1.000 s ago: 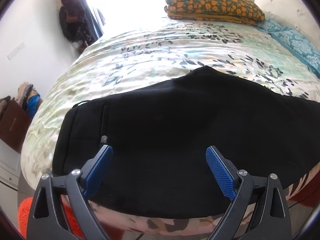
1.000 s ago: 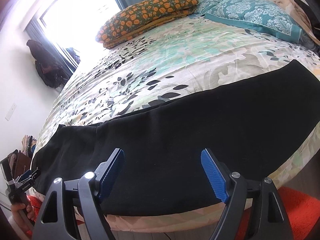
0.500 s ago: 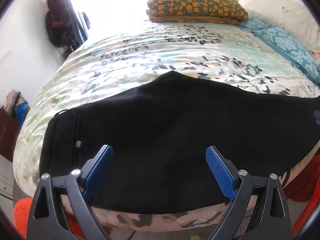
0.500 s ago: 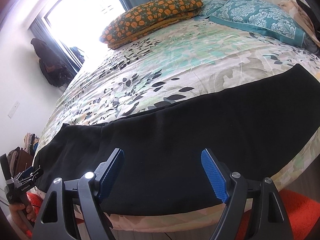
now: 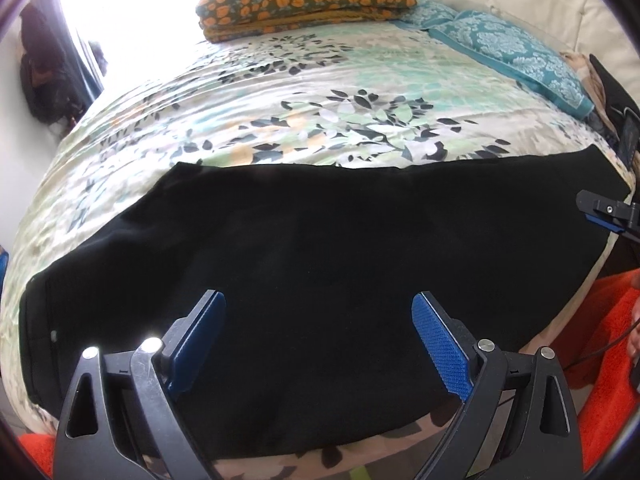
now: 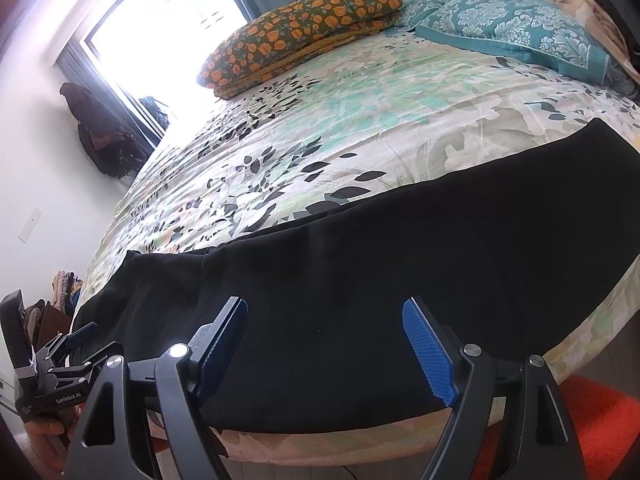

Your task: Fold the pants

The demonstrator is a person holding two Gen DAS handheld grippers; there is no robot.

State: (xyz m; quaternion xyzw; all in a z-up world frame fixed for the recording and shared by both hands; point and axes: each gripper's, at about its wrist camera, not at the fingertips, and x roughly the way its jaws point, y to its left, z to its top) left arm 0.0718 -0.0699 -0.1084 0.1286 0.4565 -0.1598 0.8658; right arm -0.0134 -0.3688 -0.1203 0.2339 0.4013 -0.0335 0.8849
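Pants [image 5: 320,264] lie flat along bed's [image 5: 320,92] near edge, far side free; left gripper [image 5: 316,344] and right gripper [image 6: 324,352] spread above them, empty.

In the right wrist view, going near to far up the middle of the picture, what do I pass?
right gripper with open jaws → black pants → floral bedspread → orange-patterned folded blanket → window.
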